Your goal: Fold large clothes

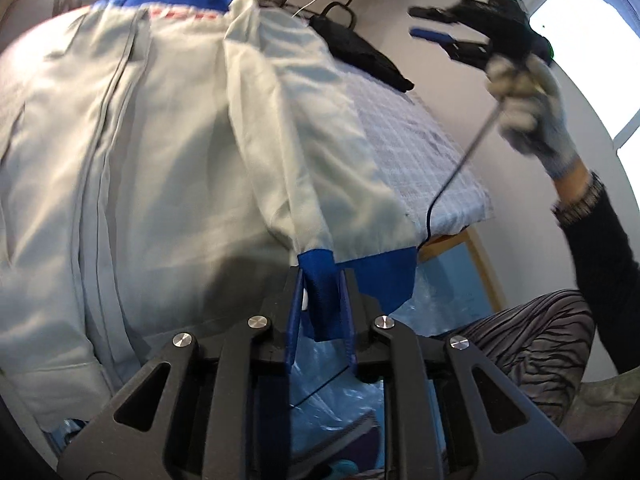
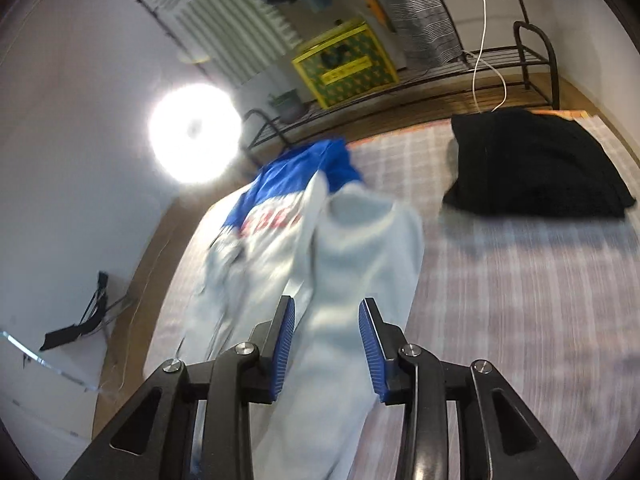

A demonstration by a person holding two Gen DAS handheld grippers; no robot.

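A large pale grey jacket (image 1: 160,140) with blue trim lies spread on the checked bed cover (image 1: 408,140). My left gripper (image 1: 320,276) is shut on the blue cuff (image 1: 322,292) of its sleeve at the bed's near edge. My right gripper (image 1: 432,22) shows in the left wrist view, raised high above the bed in a gloved hand, jaws apart and empty. In the right wrist view the right gripper (image 2: 327,312) is open above the jacket (image 2: 340,248), with grey cloth seen between the pads but below them.
A folded black garment (image 2: 536,164) lies on the far right of the bed; it also shows in the left wrist view (image 1: 368,56). A metal rack (image 2: 532,52) with a yellow box (image 2: 344,66) stands behind the bed. A bright lamp (image 2: 196,132) is at left. The person's leg (image 1: 532,340) is at right.
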